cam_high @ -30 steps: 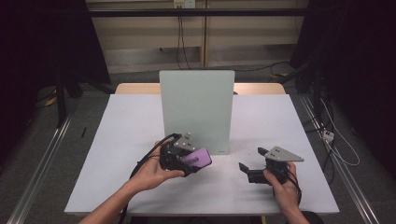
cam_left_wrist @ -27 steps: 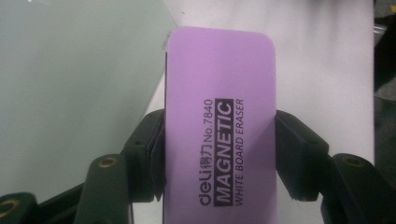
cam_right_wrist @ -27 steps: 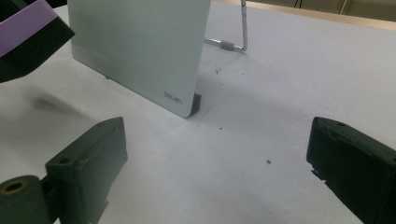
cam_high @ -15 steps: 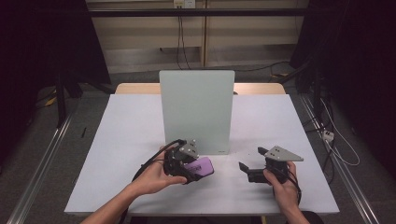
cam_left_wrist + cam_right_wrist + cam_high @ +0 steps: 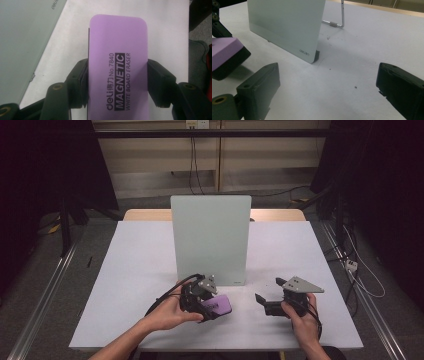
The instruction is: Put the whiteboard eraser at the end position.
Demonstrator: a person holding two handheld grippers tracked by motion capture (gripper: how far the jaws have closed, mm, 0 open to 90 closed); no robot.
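Left gripper (image 5: 212, 306) is clamped on a purple eraser (image 5: 218, 304), jaws pressing its two long sides about mid-length. In the left gripper view the eraser (image 5: 117, 67) runs straight out along the jaw line, printed face up ("MAGNETIC WHITE BOARD ERASER"), front half sticking out past the tips, dark felt side underneath. Can't tell if it's resting on the table (image 5: 135, 270) or held just off it; the right gripper view shows a shadow under the eraser (image 5: 224, 53), so prob. slightly lifted at that end.

Just ahead of this gripper, a bit to its left, stands the pale green whiteboard (image 5: 210, 237), upright on a wire stand, lower edge near the eraser's far end. That's the relation that matters, in my judgement: eraser's long axis points forward past the board's lower corner, so to wipe the face the hand would need to lift and turn the felt side toward the board. Left hand (image 5: 167, 312) is clearly the nearer one.

Right gripper (image 5: 272, 302) sits well apart to the right, low over the table, jaws wide apart w/ nothing between them. From it, board corner (image 5: 310, 53) lies ahead-left, eraser far left.
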